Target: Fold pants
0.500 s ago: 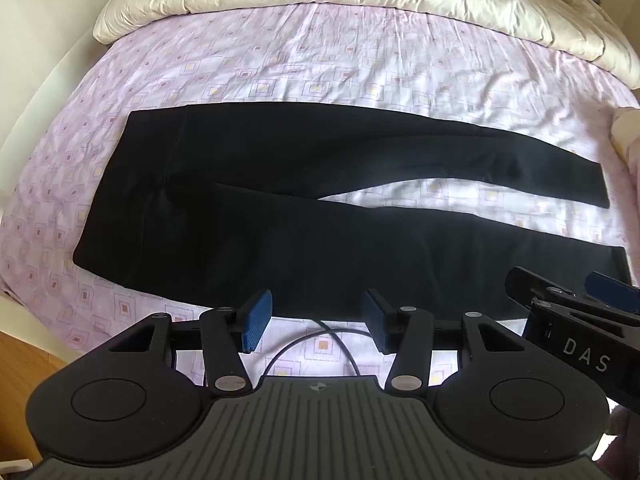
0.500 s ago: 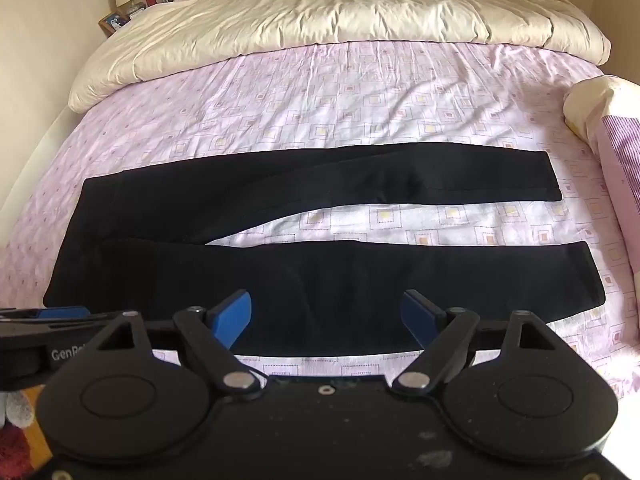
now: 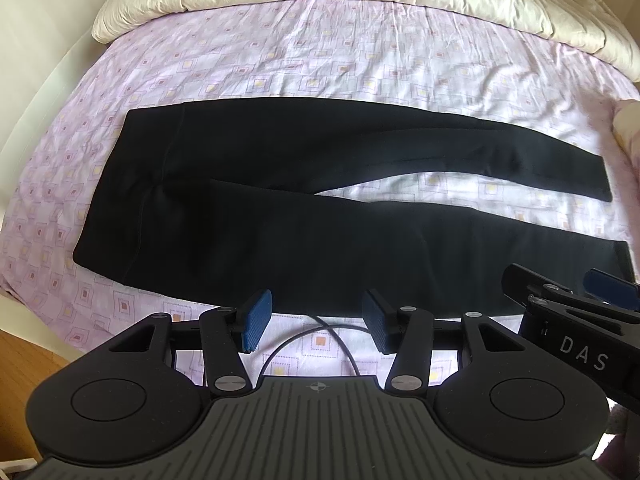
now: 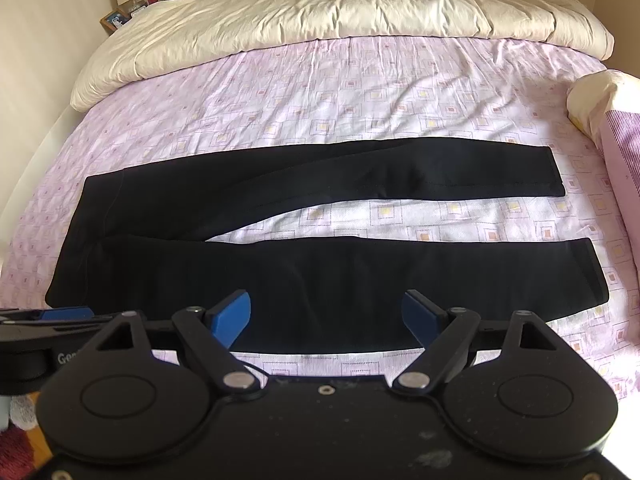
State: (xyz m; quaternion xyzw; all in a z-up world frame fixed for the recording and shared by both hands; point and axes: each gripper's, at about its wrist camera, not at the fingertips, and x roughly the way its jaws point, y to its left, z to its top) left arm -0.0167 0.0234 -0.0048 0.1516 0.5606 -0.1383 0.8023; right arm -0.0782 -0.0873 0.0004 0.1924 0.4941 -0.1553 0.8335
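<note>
Black pants [image 3: 304, 200] lie flat and unfolded across the bed [image 3: 360, 52], waistband to the left, the two legs reaching right with a strip of sheet between them. The left gripper [image 3: 316, 326] hovers at the near edge, fingers apart, holding nothing. The right gripper [image 4: 326, 316] spreads wider over the near leg, empty too.

Pants [image 3: 320, 208] slightly nearer (both views)
</note>
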